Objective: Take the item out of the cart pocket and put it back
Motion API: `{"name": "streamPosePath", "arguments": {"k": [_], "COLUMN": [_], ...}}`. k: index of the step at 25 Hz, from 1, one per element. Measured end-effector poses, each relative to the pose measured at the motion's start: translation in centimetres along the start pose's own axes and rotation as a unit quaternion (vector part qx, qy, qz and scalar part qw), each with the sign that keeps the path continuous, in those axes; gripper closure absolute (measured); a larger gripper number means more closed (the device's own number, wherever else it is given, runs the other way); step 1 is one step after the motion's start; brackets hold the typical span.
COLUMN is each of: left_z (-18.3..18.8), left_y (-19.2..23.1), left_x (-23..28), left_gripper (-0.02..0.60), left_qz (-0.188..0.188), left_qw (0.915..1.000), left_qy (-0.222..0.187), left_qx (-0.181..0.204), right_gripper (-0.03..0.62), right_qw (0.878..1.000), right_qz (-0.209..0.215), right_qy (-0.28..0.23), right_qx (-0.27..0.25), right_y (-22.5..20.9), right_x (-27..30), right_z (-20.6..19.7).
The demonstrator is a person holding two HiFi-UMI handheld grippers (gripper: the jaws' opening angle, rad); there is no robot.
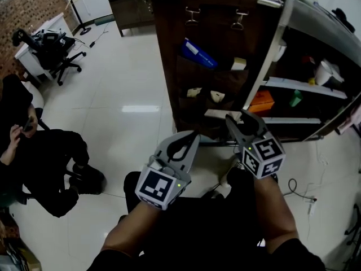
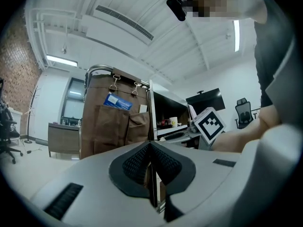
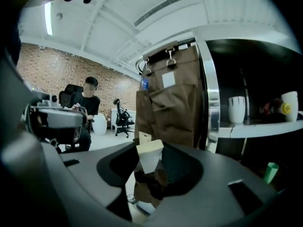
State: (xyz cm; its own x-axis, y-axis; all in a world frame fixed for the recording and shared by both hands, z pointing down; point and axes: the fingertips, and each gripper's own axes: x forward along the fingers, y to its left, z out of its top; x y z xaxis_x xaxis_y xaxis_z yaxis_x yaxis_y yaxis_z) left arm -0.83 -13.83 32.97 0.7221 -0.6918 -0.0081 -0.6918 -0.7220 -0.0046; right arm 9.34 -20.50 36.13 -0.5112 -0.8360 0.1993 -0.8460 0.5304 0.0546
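A: Right gripper (image 1: 241, 123): jaws closed on a pale block (image 3: 150, 156), held clear in front of the brown pocket panel (image 1: 169, 49) that hangs on the side of the cart (image 1: 268, 55). Left gripper (image 2: 150, 148): jaws pressed together, nothing in them, level, just beside the right one.

B: So the block looks to be out, and the return is what's left. How to do that well?

A: Line the block up above an open pocket mouth before lowering it. Come in close to the cloth so it doesn't catch the hem. Release only once it sits below the lip (the fabric looks soft and will likely sag or fold shut). The idle left gripper could press the hem back if the mouth closes up.

B: What can't be read?

A: Which pocket it belongs in. A blue packet (image 1: 197, 53) and a cream box (image 1: 238, 64) fill the upper pockets. The lower row holds small pale things, too small to name. In the head view the block hides behind the right gripper's own body. In the right gripper view its lower part is sunk between the jaws, so its full shape is unknown. The panel's bottom edge is cut off by the grippers. Seated person (image 1: 39, 162) at left, well apart from the cart.
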Motion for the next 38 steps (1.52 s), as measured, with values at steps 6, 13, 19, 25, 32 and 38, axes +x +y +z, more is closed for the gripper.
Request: {"name": "streamPosePath", "arguments": {"k": [6, 13, 19, 25, 32, 38], "left_z": [0.4, 0.5, 0.1, 0.5, 0.1, -0.3], "left_y": [-1.0, -2.2, -2.5, -3.2, -3.1, -3.4], "left_x": [-2.2, -4.5, -4.9, -4.9, -4.9, -4.7], "left_gripper": [0.581, 0.581, 0.581, 0.581, 0.581, 0.581], "left_qz": [0.008, 0.017, 0.018, 0.012, 0.012, 0.005], "left_qw": [0.9998, 0.9998, 0.9997, 0.9999, 0.9998, 0.9999], "left_qy": [0.008, 0.010, 0.013, 0.005, 0.006, 0.016], "left_qx": [-0.016, -0.004, -0.009, -0.007, -0.015, -0.003], "right_gripper": [0.419, 0.419, 0.419, 0.419, 0.419, 0.419], "right_qw": [0.999, 0.999, 0.998, 0.997, 0.997, 0.998], "right_qz": [0.018, 0.033, 0.056, 0.068, 0.067, 0.059], "right_qy": [-0.040, -0.035, 0.016, 0.026, 0.025, 0.017], "right_qx": [0.018, -0.002, 0.006, 0.012, 0.016, 0.017], "right_y": [2.8, 6.4, 9.2, 10.3, 10.1, 9.1], "right_x": [-6.1, -10.7, -11.0, -10.4, -10.0, -9.9], "right_z": [3.0, 1.8, -2.8, -3.9, -3.9, -3.4]}}
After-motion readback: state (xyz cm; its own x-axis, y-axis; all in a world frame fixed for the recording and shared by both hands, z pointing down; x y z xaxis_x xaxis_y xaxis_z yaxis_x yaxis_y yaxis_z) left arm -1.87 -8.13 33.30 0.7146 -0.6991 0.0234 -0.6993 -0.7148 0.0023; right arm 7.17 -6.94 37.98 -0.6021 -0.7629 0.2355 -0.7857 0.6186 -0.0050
